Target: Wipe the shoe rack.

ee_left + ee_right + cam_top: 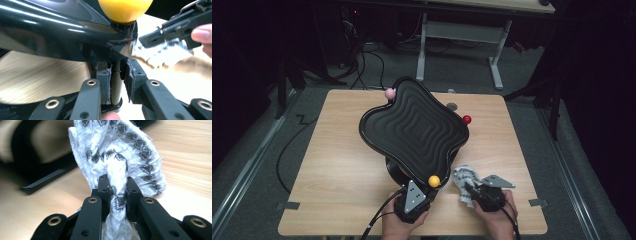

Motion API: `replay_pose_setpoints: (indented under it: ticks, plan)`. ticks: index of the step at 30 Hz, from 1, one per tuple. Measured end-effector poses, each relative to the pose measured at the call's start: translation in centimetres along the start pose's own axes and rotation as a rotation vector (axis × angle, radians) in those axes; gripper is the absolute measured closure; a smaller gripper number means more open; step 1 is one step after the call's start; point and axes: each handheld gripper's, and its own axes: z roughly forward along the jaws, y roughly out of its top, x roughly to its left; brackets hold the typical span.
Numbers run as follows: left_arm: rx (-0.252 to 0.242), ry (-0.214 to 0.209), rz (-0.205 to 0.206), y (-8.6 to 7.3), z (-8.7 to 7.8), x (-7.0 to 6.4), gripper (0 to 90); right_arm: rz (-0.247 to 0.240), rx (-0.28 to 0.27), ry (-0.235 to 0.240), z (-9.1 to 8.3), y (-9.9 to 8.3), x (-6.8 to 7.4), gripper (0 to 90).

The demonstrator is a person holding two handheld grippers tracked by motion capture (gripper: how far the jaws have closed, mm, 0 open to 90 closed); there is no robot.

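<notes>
Pinching the white cloth (117, 157) between the jaws of my right gripper (116, 187), I feel it as a soft, light thing: a frayed rag with a dark woven pattern, bunched into a fan above the pads. It will fold, slip and drag rather than push, so I judge a tight bunch near the middle gives me the firmest wad for wiping; a loose corner would only flap.

My left gripper (116, 82) is closed around a pale slim post (116, 87) under the black wavy tray (414, 127), steadying it. That tray is stiff, glossy plastic, likely slick, and it sits tilted on its stand, the near edge low and the far edge raised. Gripping the post rather than the shiny rim seems the safer hold, since the rim offers nothing to bite on.

In the high view the cloth (464, 181) lies on the wooden table (337, 165) just right of the tray's near corner, close beside the yellow ball (434, 181) that caps that corner. A red ball (467, 119) sits at the right edge and a pink ball (389, 93) at the far left edge. From the left gripper view, the right gripper (175, 23) and its rag hang just right of the rim, near it; whether they touch I cannot tell. The ribbed top surface lies to the far left of the cloth, higher than it.
</notes>
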Motion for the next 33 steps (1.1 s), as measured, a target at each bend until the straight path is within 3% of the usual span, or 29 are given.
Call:
replay_pose_setpoints:
  ticks: [3,5,8,13,15,17,24,30,33]
  plan:
    - [-0.004,-0.008,0.001,0.4,0.9,-0.3,75.0,0.028,0.003,-0.094,-0.3,-0.3,-2.3,75.7]
    - [-0.009,-0.022,-0.006,0.5,1.2,-0.3,74.4,0.070,-0.001,-0.136,-0.7,-0.4,-3.4,67.1]
    - [0.000,-0.062,-0.009,0.3,0.7,0.0,63.2,0.094,-0.050,-0.143,-2.1,-0.2,-3.3,55.1]
    - [0.012,-0.097,0.029,-0.4,-1.5,0.9,56.2,0.079,-0.093,-0.109,-3.5,-0.1,-1.3,46.9]
    - [0.015,-0.088,0.038,-0.9,-2.6,1.5,55.8,0.079,-0.099,-0.047,-3.6,0.0,-0.1,46.3]
    - [0.016,-0.073,0.023,-1.4,-3.4,2.3,55.7,0.061,-0.116,0.006,-3.6,0.1,1.3,46.4]
    - [0.001,0.047,-0.112,-2.8,-5.9,6.5,55.7,-0.024,-0.121,0.095,-2.2,0.2,5.9,46.1]
    - [0.005,0.120,-0.192,-3.4,-6.5,8.6,55.7,-0.076,-0.113,0.156,-0.8,0.2,8.8,46.2]
    - [0.008,0.148,-0.223,-3.7,-6.7,9.4,55.8,-0.092,-0.116,0.158,0.0,0.5,9.7,48.9]
